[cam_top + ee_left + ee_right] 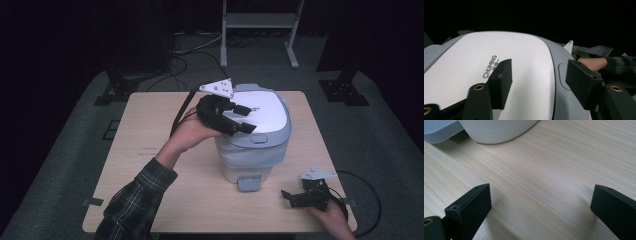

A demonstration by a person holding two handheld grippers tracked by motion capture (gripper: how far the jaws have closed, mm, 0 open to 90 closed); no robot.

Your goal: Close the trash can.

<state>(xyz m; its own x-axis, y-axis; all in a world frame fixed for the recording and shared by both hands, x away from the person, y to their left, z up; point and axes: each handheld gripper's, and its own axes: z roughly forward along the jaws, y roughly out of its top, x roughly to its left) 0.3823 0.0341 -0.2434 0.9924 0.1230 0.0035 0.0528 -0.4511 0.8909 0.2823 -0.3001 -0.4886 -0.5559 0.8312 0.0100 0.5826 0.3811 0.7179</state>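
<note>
Hovering left hand-held gripper [239, 118], jaws spread, over the lid [267, 112] of the pedal bin [250, 160] mid-counter [160, 165]. Right hand-held gripper [295, 197] spread, empty, resting near the pedal [248, 183]. Probably best pressing flat, centred, gently on the lid.
</note>
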